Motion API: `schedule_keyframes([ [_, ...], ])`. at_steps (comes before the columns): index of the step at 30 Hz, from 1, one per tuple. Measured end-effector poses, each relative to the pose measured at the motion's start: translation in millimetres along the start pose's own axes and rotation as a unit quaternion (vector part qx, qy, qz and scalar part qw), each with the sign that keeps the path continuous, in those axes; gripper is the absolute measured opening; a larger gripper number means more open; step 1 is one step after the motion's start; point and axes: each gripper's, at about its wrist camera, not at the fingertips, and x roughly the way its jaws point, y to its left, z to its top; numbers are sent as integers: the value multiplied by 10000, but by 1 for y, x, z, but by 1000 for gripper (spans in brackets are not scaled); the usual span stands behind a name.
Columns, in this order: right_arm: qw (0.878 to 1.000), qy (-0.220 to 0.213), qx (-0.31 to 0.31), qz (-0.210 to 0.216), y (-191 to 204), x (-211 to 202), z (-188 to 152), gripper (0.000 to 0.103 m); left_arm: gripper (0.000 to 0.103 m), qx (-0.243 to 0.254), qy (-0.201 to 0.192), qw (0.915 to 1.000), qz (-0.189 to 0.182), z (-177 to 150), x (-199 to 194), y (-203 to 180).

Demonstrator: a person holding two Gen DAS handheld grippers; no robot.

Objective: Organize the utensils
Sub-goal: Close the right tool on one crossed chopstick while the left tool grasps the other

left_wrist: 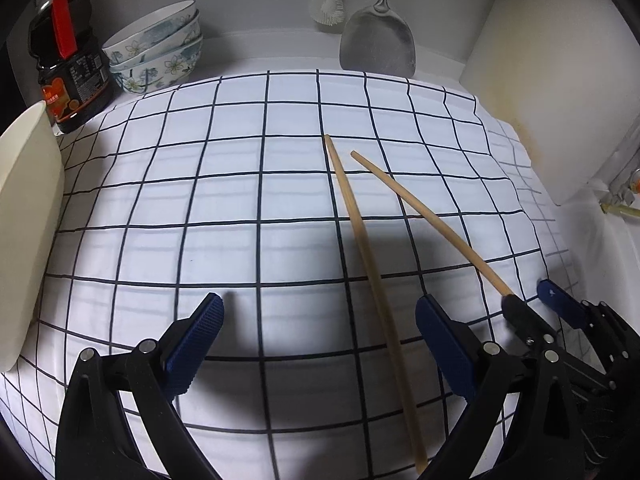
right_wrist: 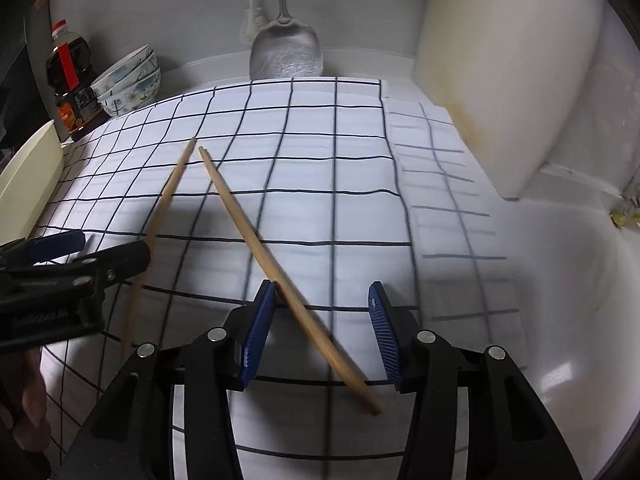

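A: Where do the utensils sit relative to the checked cloth (left_wrist: 224, 184)?

B: Both chopsticks lie on it, tips nearly meeting toward the cloth's far half, butts fanned toward its near edge. The right chopstick (right_wrist: 280, 276) runs between the fingers of the right tongs (right_wrist: 322, 334); it touches the left pad (right_wrist: 256, 336), while the other pad stands clear of it. So those tongs are released, not yet clamping anything.

A: And the other pair?

B: The left tongs (left_wrist: 320, 344) hang spread wide over the cloth's near edge, holding nothing. The left chopstick (left_wrist: 372, 280) passes between their fingers, closer to the right one.

A: How should the person do this step well?

B: Likely the job is to gather the pair. The right tongs would do best to close squarely across the stick, not at a slant, or it could roll or pivot out. A grip nearer the thick end seems steadier. The left tongs should centre on their stick before closing, keeping off the cloth so it doesn't bunch.

A: Anything near the cloth's far edge?

B: A metal spatula (left_wrist: 378, 46) leans there.
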Motion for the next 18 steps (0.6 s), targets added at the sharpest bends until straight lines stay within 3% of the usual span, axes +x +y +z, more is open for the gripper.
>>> schedule_keyframes([
  [6, 9984, -63, -439, 356, 0, 1, 1, 47, 95, 150, -16, 9994, 316, -1, 5, -7],
  [10, 9957, -113, -762, 520, 4, 7, 9, 47, 90, 290, -109, 9986, 439, -2, 6, -10],
  [12, 9942, -145, -892, 583, 7, 10, 13, 47, 82, 321, -188, 9984, 416, -2, 5, -11],
  [14, 9921, -176, -1039, 684, 10, 14, 17, 46, 66, 406, -265, 9981, 373, -1, 4, -15],
  [15, 9914, -179, -1078, 714, 11, 15, 18, 42, 60, 475, -302, 9979, 329, -1, 3, -17],
  [16, 9906, -183, -1122, 755, 12, 15, 19, 40, 47, 544, -326, 9976, 282, -1, 2, -21],
  [18, 9886, -183, -1247, 823, 16, 15, 20, 25, 31, 660, -350, 9970, 221, -1, 0, -27],
])
